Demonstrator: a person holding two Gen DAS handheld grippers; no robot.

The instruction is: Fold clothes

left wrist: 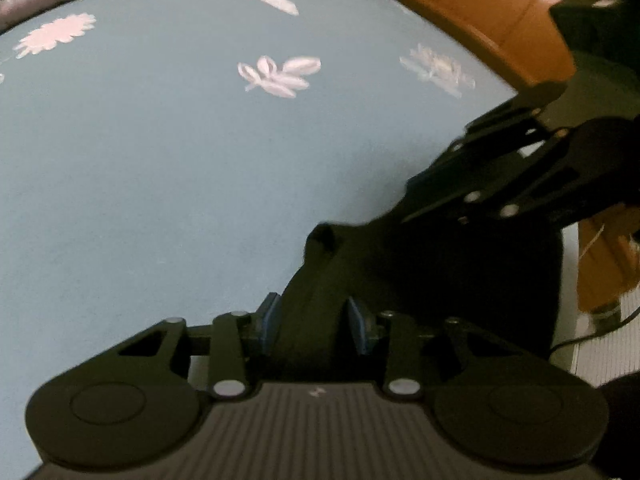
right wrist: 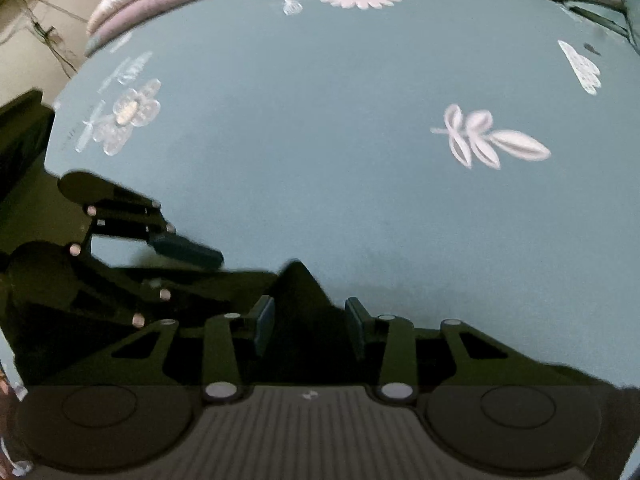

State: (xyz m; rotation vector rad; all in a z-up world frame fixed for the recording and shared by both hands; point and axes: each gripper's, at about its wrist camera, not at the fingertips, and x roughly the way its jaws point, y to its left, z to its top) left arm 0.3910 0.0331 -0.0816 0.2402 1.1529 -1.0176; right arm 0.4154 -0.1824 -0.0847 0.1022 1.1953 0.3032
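Observation:
A black garment (left wrist: pixel 460 272) lies bunched at the near edge of a blue-grey bed sheet (left wrist: pixel 180 160). In the left wrist view a fold of it rises between the blue pads (left wrist: pixel 269 320) of my left gripper (left wrist: pixel 312 320), which is shut on it. The linkage of my right gripper (left wrist: pixel 500 172) reaches in from the right onto the same cloth. In the right wrist view a dark peak of the garment (right wrist: pixel 300 280) fills the gap of my right gripper (right wrist: pixel 310 320), shut on it. The left gripper's finger (right wrist: pixel 188 250) shows at the left.
The sheet (right wrist: pixel 340 180) carries pink flower and leaf prints (right wrist: pixel 488 140). A rolled purple and pink quilt (right wrist: pixel 160 4) lies along its far edge. Wooden boards (left wrist: pixel 480 12) show past the bed. Cables (right wrist: pixel 44 36) hang by a pale wall.

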